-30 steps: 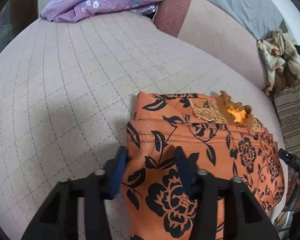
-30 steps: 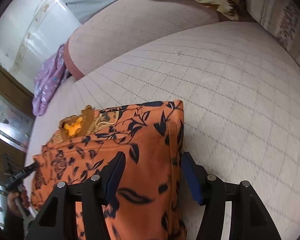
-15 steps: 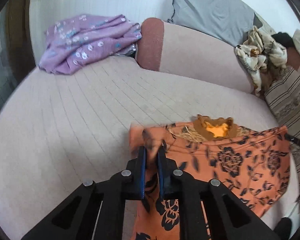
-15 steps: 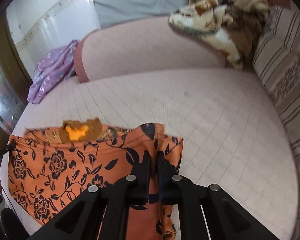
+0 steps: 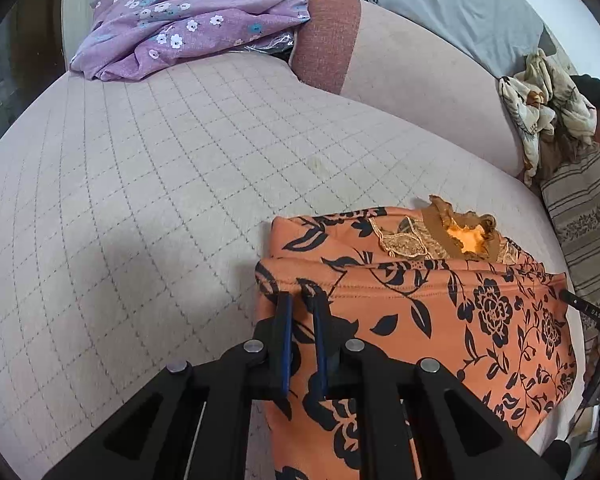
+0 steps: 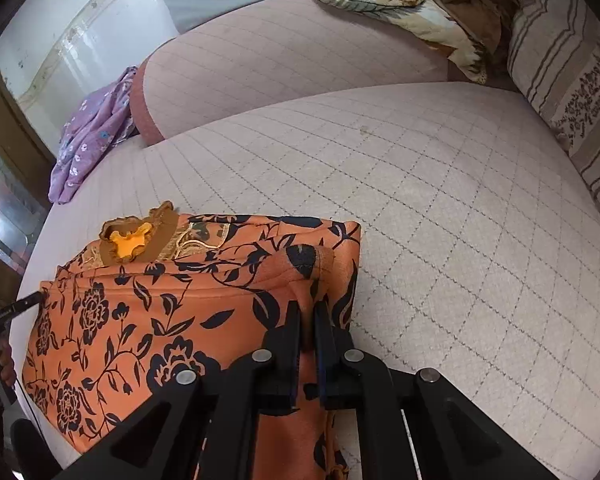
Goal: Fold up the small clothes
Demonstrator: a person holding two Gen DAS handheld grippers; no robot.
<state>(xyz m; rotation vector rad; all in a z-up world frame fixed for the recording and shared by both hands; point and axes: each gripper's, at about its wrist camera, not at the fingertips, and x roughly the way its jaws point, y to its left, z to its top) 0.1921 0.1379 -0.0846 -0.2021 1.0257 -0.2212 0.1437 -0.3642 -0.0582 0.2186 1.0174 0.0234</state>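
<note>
An orange garment with black flowers (image 5: 440,308) lies on the quilted sofa seat (image 5: 160,168), its brown lace neckline (image 5: 460,232) at the far side. My left gripper (image 5: 300,304) is shut on its left hem corner, held over the lower layer. In the right wrist view the same garment (image 6: 160,312) shows with its neckline (image 6: 136,240). My right gripper (image 6: 307,312) is shut on its right hem corner. The hem edge is folded over toward the neckline.
A purple floral cloth (image 5: 180,20) lies at the seat's far left. A cream patterned cloth (image 5: 540,100) is heaped on the backrest by a striped cushion (image 6: 560,80). A grey cushion (image 5: 460,0) sits behind. The sofa's front edge is close under the garment.
Both grippers shut on the garment's hem corners, lifted them, and have carried the hem forward and down toward the neckline, laying a fold over the lower layer.
</note>
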